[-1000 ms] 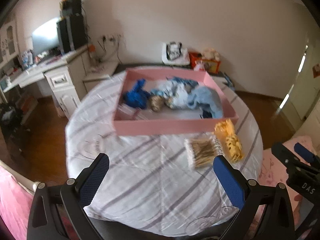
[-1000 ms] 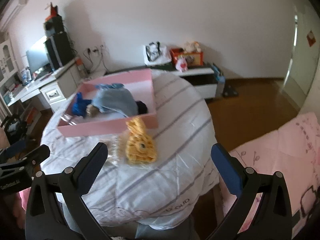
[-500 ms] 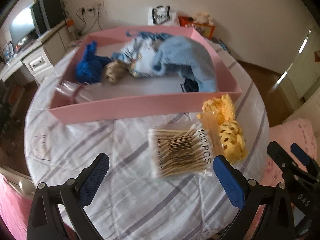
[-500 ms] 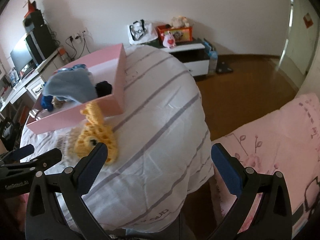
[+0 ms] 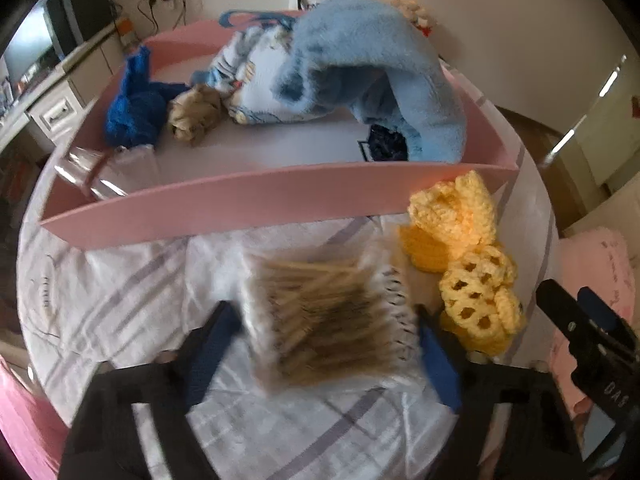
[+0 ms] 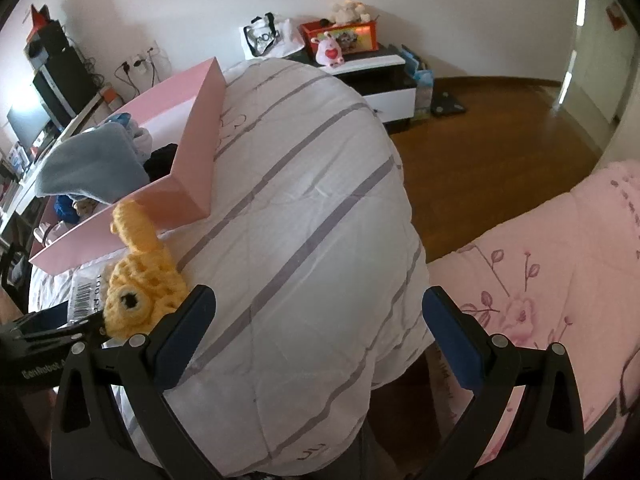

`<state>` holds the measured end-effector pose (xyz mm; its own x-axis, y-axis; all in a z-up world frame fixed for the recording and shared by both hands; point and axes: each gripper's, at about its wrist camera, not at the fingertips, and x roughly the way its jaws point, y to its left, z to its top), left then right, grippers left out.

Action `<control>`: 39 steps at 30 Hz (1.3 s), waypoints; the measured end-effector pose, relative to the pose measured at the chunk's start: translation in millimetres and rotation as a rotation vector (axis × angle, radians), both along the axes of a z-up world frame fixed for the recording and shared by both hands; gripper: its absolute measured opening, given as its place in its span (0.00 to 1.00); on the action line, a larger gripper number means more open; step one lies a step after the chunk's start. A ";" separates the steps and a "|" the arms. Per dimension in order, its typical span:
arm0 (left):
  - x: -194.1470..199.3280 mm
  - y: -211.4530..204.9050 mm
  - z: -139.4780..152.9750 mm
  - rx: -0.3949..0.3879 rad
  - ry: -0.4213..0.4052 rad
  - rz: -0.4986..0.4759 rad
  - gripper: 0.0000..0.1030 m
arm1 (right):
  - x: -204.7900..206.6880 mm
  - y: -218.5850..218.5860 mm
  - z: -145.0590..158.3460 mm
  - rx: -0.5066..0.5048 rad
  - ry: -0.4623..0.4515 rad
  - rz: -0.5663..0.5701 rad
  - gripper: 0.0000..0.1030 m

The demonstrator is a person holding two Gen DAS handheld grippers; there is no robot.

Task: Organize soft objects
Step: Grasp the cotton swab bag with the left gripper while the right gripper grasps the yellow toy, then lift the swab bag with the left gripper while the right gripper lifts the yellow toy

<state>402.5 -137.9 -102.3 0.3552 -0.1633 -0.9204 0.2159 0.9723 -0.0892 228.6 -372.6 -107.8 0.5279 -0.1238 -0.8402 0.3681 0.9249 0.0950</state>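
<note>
The round table's striped, quilted cover (image 5: 120,292) carries everything, and the step in hand looks like picking up the packet of cotton swabs (image 5: 328,320) to move it into the pink tray (image 5: 248,204). The left gripper (image 5: 324,344) straddles the packet with its jaws closing, blue pads at either edge but not clearly pressing yet (the blur hides actual contact). Next it would need a firm pinch on crinkly, slippery film, then a lift over the tray's near wall. The tray is stiff, shallow and rectangular, holding a fluffy pale-blue plush garment (image 5: 372,76) and a blue yarn bundle (image 5: 132,108). Just beside the packet lies a yellow crocheted piece (image 5: 464,256), openwork and floppy. The right gripper (image 6: 318,328) hangs spread wide over bare cover, empty.
</note>
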 end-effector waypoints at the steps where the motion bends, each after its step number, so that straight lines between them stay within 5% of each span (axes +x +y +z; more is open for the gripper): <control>1: 0.6 2.9 -0.3 -0.002 0.000 0.005 0.66 | 1.2 1.9 0.2 0.004 -0.001 0.001 1.00; 19: 1.8 107.1 -8.2 -0.035 -0.009 0.137 0.65 | 36.1 103.5 6.1 -0.055 0.010 0.198 1.00; 30: -5.9 115.5 -2.7 -0.053 -0.013 0.121 0.65 | 59.9 131.0 -20.7 -0.075 0.071 0.274 0.98; 33: -5.8 115.6 -2.8 -0.048 -0.015 0.118 0.65 | 54.4 140.6 -14.4 -0.088 0.037 0.322 0.65; 35: -5.7 115.1 -3.0 -0.043 -0.015 0.118 0.65 | 51.2 147.3 -11.1 -0.050 0.022 0.363 0.29; 39: -7.0 114.7 -0.7 -0.039 -0.015 0.120 0.65 | 50.2 156.2 -10.7 -0.065 0.033 0.372 0.25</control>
